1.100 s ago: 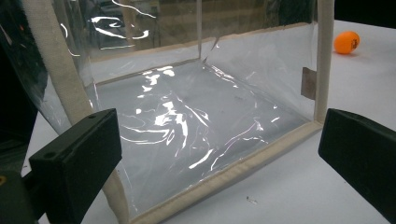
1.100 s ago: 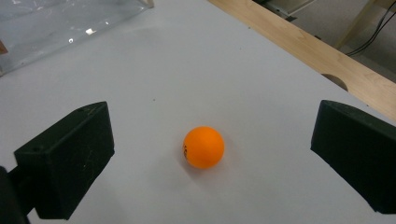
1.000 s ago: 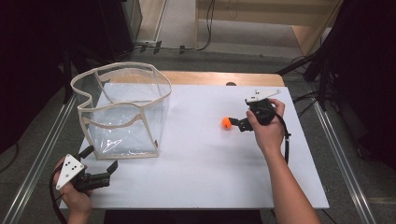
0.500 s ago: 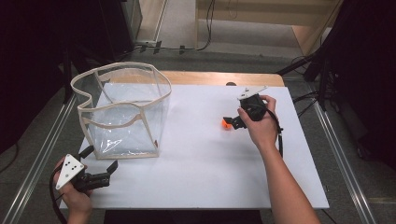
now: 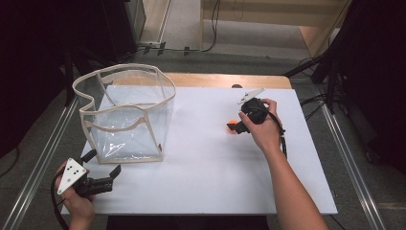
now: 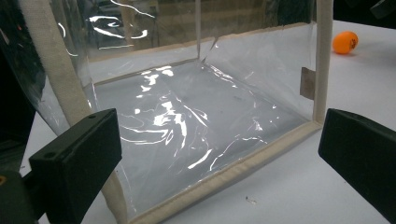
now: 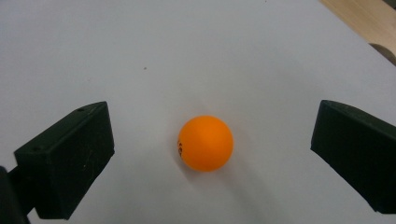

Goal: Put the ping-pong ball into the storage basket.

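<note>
On the white counter [image 5: 201, 167], a clear bag with cream trim [image 5: 125, 115] stands open at the left. The right claw [image 5: 235, 127] leans over a small orange ball [image 5: 232, 125], which it partly hides; contact cannot be judged. The left claw [image 5: 103, 163] rests near the counter's front-left corner, just before the bag, jaws spread.

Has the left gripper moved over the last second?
No. The left gripper sits at the same spot below the clear bag's front corner.
</note>
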Available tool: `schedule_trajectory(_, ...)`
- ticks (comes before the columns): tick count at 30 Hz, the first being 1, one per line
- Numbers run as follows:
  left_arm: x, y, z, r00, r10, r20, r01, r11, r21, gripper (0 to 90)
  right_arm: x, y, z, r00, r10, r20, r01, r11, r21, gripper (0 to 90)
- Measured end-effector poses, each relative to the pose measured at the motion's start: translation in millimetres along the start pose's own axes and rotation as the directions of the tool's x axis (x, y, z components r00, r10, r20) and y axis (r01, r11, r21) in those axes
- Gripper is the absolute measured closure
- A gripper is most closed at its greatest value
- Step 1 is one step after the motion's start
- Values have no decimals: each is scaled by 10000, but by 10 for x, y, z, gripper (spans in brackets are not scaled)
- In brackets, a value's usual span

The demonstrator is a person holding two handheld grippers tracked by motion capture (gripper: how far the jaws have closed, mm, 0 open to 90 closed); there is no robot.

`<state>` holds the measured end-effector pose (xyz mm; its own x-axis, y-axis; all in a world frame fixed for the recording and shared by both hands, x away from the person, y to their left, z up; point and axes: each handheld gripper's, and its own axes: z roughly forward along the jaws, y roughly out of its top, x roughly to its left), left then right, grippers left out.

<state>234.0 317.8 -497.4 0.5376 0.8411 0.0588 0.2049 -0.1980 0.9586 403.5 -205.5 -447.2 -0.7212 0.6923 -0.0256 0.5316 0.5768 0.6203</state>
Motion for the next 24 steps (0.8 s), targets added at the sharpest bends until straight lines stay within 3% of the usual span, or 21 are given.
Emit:
schedule_trajectory(11, 2, 0, 2, 10000, -12, 32, 12, 10000, -20, 0, -18, 8, 159, 9993, 11, -383, 24, 9960, 890, 0)
schedule_trajectory(24, 2, 0, 0, 10000, -8, 40, 8, 10000, -12, 0, -35, 27, 331, 9976, 11, -699, 130, 9795, 2011, 0)
